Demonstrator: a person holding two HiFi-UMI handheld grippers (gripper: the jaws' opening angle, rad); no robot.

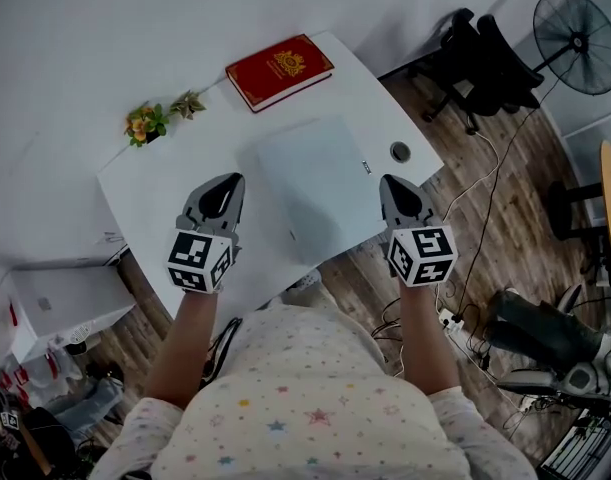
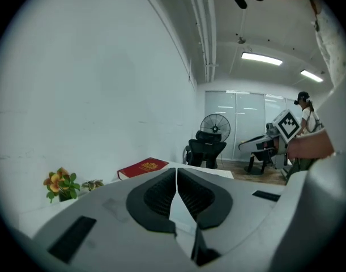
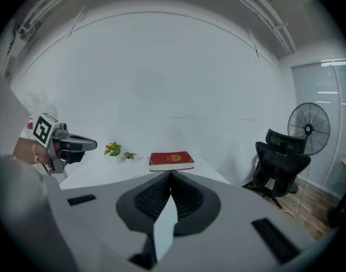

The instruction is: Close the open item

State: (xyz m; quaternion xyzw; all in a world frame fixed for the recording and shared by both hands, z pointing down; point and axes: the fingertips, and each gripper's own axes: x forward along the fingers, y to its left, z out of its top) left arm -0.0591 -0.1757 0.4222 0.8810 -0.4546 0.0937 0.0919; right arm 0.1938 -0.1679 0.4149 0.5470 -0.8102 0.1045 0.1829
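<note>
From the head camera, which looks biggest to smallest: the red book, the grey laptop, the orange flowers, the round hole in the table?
1. grey laptop
2. red book
3. orange flowers
4. round hole
The book and flowers lie farther from the camera, so their true sizes may be understated.

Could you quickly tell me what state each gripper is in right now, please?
Left gripper: closed, jaws together, holding nothing.
Right gripper: closed, jaws together, holding nothing.

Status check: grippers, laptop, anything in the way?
Left gripper shut, empty. Right gripper shut, empty. Laptop lid down, flat on table. Nothing on it; book and flowers well clear at far edge.
</note>
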